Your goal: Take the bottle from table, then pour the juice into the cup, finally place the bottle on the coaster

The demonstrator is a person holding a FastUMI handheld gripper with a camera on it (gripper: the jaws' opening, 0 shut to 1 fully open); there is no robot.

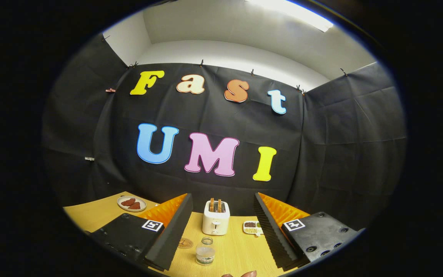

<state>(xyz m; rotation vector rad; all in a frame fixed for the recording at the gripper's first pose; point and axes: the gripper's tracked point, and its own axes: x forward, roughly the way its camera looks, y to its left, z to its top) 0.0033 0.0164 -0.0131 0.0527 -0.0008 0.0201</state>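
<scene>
The claw (221, 231) is hanging wide open above the table (240, 250), gripping nothing. The cup (205, 251) is standing between its fingers, the coaster (185, 243) lying just beside it — partly hiding behind one finger. Farther ahead, a toaster (216, 217) is sitting.

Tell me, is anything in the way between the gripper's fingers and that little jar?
Nothing visible blocks it. The hand-held gripper is open, and the glass jar stands on the table between its fingers. The toaster sits beyond the jar, and the round coaster lies beside it.
</scene>
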